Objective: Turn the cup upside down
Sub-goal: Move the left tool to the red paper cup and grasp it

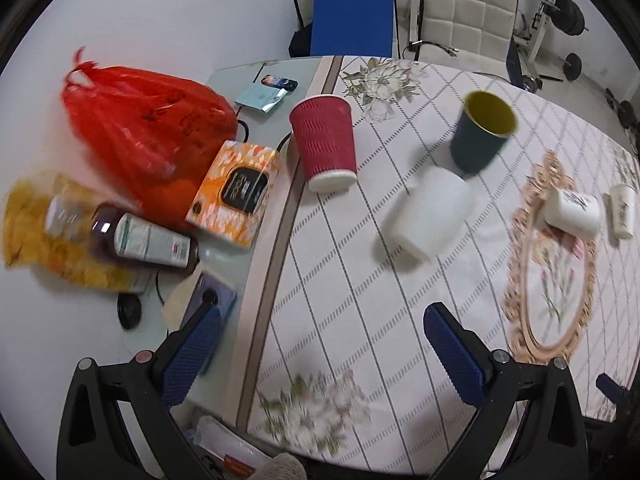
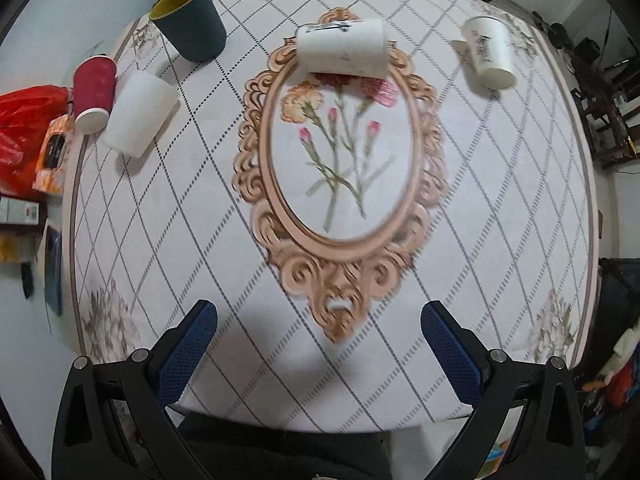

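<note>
Both claws, left claw and right claw, stand wide and hold nothing. The dark green cup (yellow inside) stands upright, mouth up, on the counter, near the red cup.

The room was evenly and softly lit when I looked; shadows under the white cup were faint. Motion blur smeared my left view, especially the red bag. The tablecloth bowed strongly at the fisheye edges, with black corners around both views.
</note>
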`<state>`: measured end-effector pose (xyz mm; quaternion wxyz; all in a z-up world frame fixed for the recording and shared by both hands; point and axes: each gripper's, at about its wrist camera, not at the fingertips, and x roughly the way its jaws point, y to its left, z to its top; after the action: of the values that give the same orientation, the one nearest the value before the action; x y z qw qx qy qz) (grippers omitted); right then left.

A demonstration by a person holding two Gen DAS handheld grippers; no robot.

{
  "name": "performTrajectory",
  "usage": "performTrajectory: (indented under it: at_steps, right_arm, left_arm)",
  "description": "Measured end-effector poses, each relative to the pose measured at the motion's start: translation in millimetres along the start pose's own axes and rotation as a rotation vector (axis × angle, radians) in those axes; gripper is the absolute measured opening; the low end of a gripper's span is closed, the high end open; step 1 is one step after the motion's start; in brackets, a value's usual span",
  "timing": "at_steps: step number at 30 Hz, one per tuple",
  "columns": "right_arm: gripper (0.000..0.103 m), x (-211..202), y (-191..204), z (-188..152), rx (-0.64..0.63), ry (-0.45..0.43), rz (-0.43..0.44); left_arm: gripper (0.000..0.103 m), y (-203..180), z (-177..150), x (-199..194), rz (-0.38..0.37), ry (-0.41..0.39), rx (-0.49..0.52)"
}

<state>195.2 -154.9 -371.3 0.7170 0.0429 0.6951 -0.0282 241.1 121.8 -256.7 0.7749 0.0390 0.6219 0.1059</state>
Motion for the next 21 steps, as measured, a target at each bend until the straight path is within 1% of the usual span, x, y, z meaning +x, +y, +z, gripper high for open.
performTrajectory:
  at_steps: [2, 4, 7, 9, 12, 17, 19, 21]
  right_arm:
    - [0.103, 7.7, 10.6, 14.5, 0.002, 0.016, -0.007]
    - [0.103, 14.9, 20.7, 30.7, 0.002, 0.026, -0.011]
    - [0.103, 24.5, 33.6, 52.0, 0.003, 0.039, -0.021]
    - [0.103, 30.2, 42.1, 69.2, 0.011, 0.044, -0.027]
    - [0.103, 34.9, 50.7, 89.0, 0.028, 0.042, -0.032]
    - [0.103, 40.0, 62.5, 117.7, 0.047, 0.037, -0.044]
    - [0.103, 42.2, 65.1, 125.6, 0.052, 0.037, -0.048]
    - [0.103, 43.9, 67.9, 130.7, 0.051, 0.037, -0.054]
  left_arm:
    - [0.103, 5.1, 18.4, 16.1, -0.007, 0.017, 0.001]
    - [0.103, 13.1, 41.4, 35.4, -0.023, 0.042, -0.010]
    - [0.103, 22.5, 67.0, 57.6, -0.053, 0.081, -0.035]
    - [0.103, 30.0, 86.6, 73.5, -0.083, 0.108, -0.058]
    - [0.103, 35.8, 113.8, 94.6, -0.105, 0.130, -0.075]
    - [0.103, 32.4, 148.4, 132.5, -0.129, 0.185, -0.069]
    - [0.096, 27.4, 157.4, 146.4, -0.130, 0.208, -0.049]
    - [0.096, 22.2, 164.4, 159.3, -0.116, 0.228, -0.028]
